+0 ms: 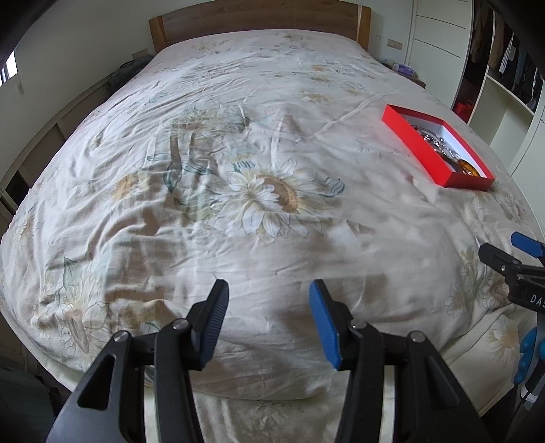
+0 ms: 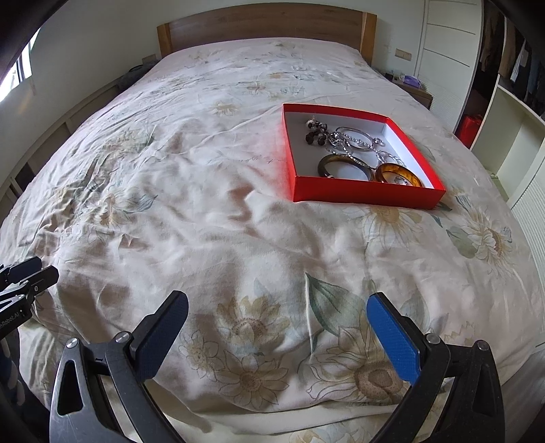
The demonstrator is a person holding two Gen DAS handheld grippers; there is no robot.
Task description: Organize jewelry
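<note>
A shallow red box [image 2: 368, 194] with a white inside lies on the bed, right of centre; it also shows at the right in the left wrist view [image 1: 415, 150]. In it lie a dark bangle [image 2: 344, 167], an amber bangle [image 2: 398, 173], silver bangles and chains [image 2: 357, 139] and dark beads [image 2: 315, 131]. My left gripper [image 1: 269, 293] is open and empty, low over the quilt near the bed's foot. My right gripper [image 2: 277, 306] is open and empty, over the quilt well short of the box. Each gripper shows at the edge of the other's view.
The bed [image 2: 204, 204] has a rumpled cream quilt with a sunflower print and a wooden headboard [image 2: 265, 24]. White wardrobes and open shelves [image 2: 511, 112] stand along the right. A nightstand [image 2: 415, 88] is beside the headboard at the right.
</note>
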